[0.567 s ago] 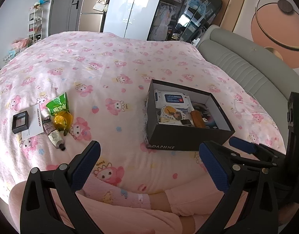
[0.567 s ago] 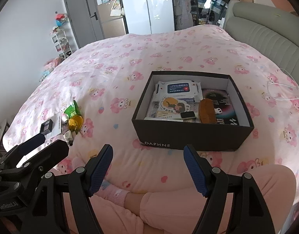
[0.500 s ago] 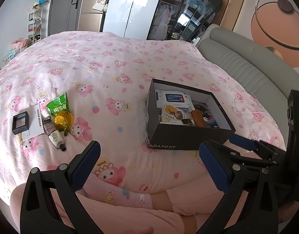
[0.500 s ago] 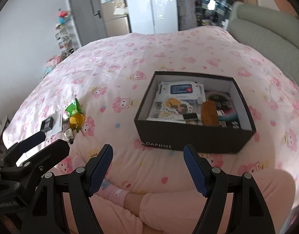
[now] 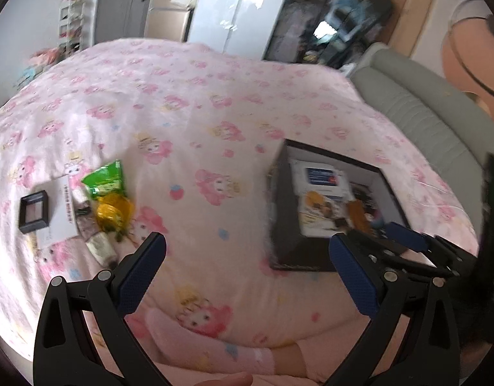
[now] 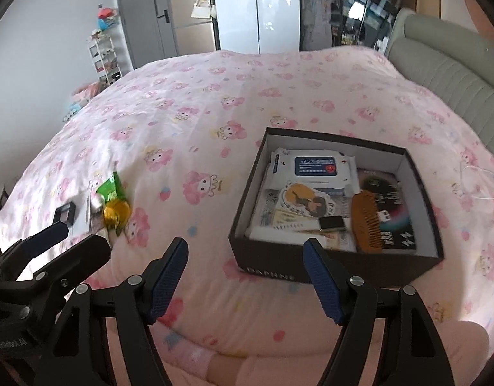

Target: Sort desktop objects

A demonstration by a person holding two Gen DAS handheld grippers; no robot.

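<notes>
**Both grippers empty, loose items waiting at frame left**

My left gripper (image 5: 247,268) hangs with its jaws spread wide and nothing between them; my right gripper (image 6: 245,276) is the same, gaping and empty, low in its own frame above my pink-clad legs.

Outward from the left gripper, the unsorted cluster lies at middle left of the left view, on the pink bedspread (image 5: 189,103). Nearest the left fingertip is a small tube (image 5: 100,244), probably light, firm and a bit slick; I judge a grip across its body safest. Touching it is a yellow packet (image 5: 113,210), crinkly and shiny, likely to slip, so I would pinch a flat edge. Above that sits a green packet (image 5: 105,181), soft and light, best taken at a sealed edge. Left of these a white card (image 5: 61,215) lies flat, thin and hard to get under on soft bedding; a small black case (image 5: 34,207) rests on its left part, rigid and easy to clamp across its sides.

Well apart, at right of centre in the right view, the black box (image 6: 266,268) stands open. It reads "DAPHNE" on its near wall. Inside, a wipes pack (image 6: 314,167) shows "75%" on a blue label; a brown comb (image 6: 367,222) lies beside it. The card carries a line of print, too blurred to read.
</notes>
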